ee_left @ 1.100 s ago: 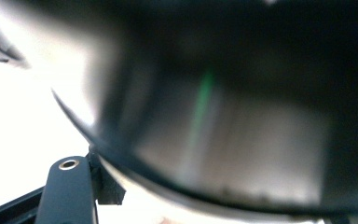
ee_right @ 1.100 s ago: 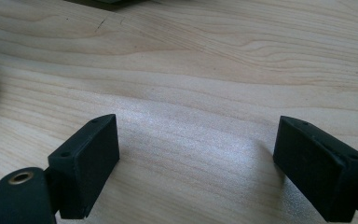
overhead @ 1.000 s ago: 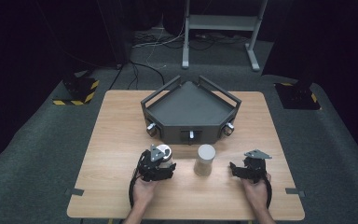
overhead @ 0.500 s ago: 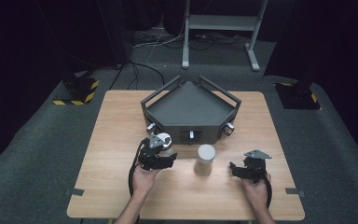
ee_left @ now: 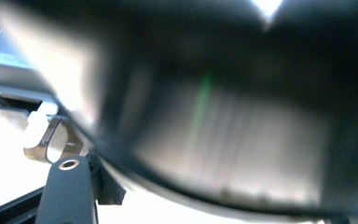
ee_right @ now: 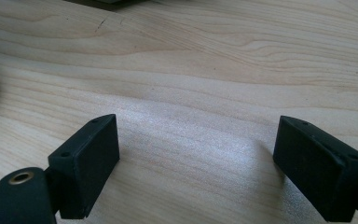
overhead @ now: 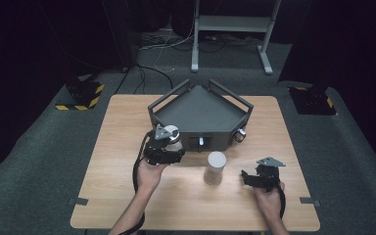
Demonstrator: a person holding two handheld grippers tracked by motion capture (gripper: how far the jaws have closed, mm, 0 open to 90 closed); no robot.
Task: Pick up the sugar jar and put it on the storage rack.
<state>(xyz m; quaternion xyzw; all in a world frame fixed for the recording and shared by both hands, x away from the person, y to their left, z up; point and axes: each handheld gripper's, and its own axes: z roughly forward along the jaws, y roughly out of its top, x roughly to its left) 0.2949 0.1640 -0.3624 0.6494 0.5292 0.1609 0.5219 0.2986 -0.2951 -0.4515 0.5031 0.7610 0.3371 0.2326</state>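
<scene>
Two hands reach in from the table's (overhead: 127, 196) near edge. Left gripper (overhead: 169, 142) clamps a small jar (overhead: 173, 134) before the dark tray's (overhead: 200, 105) left corner. Right gripper (overhead: 254, 177), jaws apart and empty, rests near the right edge beside an upright canister (overhead: 215, 167).

Both hand-held grippers, the left gripper (overhead: 169, 142) and right gripper (overhead: 254, 177), were black with blocky screw-holed jaws, grey three-cornered top plates, brass-ringed pivots and trailing black cables.
</scene>
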